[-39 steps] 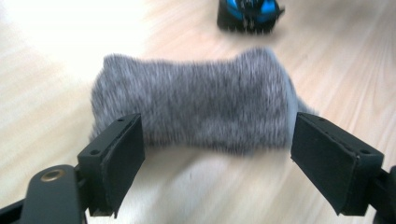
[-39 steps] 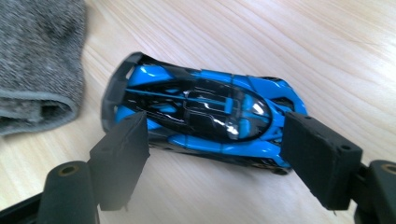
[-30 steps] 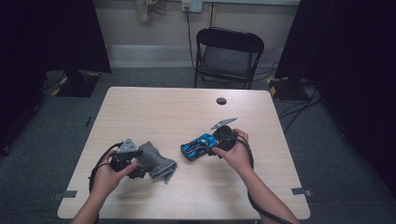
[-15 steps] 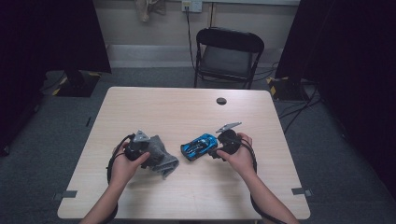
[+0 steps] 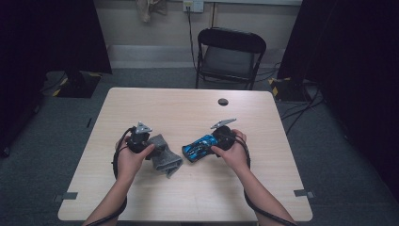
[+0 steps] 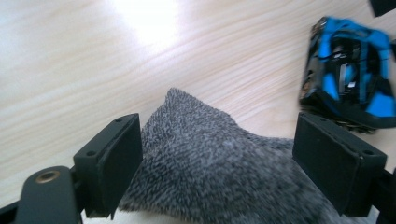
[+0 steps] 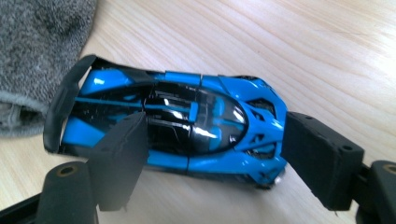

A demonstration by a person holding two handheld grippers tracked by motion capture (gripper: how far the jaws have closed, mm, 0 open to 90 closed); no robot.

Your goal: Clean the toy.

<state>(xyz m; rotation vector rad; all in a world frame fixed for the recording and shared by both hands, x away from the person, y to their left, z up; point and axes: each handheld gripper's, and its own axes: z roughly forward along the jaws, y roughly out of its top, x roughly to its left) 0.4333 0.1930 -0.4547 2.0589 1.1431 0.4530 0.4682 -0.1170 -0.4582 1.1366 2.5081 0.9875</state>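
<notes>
My right gripper (image 5: 207,149) holds the car (image 7: 168,126) across its width: one pad sits on each flank, jaws wide, the body spanning the gap. Whether the pads press firmly I cannot tell for certain, but the car lies squarely between them and appears gripped. The car rests on or just above the table (image 5: 197,197), near the middle, just in front of my right hand (image 5: 230,150).

My left gripper (image 5: 155,153) has the sock (image 6: 224,172) between its pads. In the left gripper view the fabric touches the left pad, while a gap shows at the right pad, so I judge these jaws open around the sock, not clamped.

The governing relation: the car's long axis points toward the sock, spoiler end leading. In the right gripper view the spoiler lies just beside the sock's open cuff (image 7: 18,112), not yet inside. The sock lies to the left of the car in the high view, so the right hand must advance leftward along the car's axis.
</notes>
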